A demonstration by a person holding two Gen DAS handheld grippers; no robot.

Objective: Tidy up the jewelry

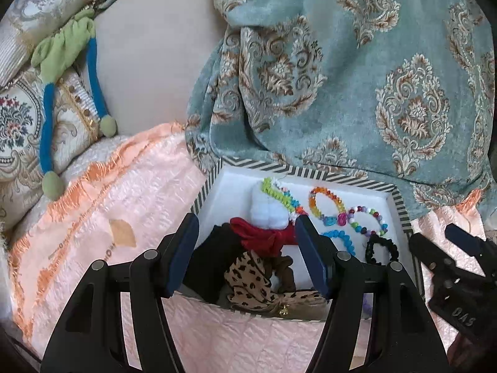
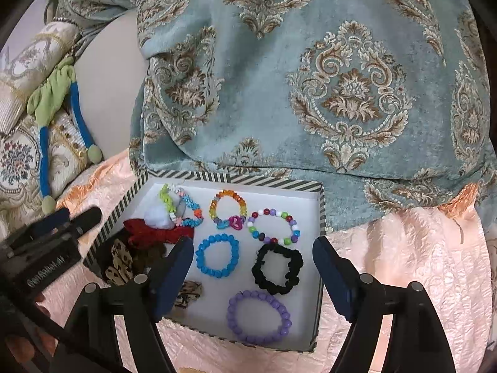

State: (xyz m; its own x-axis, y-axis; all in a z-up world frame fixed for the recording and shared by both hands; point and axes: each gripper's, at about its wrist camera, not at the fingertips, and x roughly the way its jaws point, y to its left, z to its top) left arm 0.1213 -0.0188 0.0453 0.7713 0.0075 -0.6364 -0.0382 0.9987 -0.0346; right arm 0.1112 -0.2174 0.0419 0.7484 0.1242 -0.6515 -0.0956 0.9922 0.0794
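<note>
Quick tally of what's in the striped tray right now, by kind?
Bead bracelets: 5 (blue, purple, rainbow with charms, mixed-colour, green-and-blue woven)
Fabric scrunchies: at least 5 (black, red, leopard, brown, second black)
White pompom: 1
Total: about 11; the left pile overlaps.

No clearly legible text, apparently.

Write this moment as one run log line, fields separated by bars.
left gripper open, empty | right gripper open, empty | bracelets, scrunchies in box | both over box
</note>
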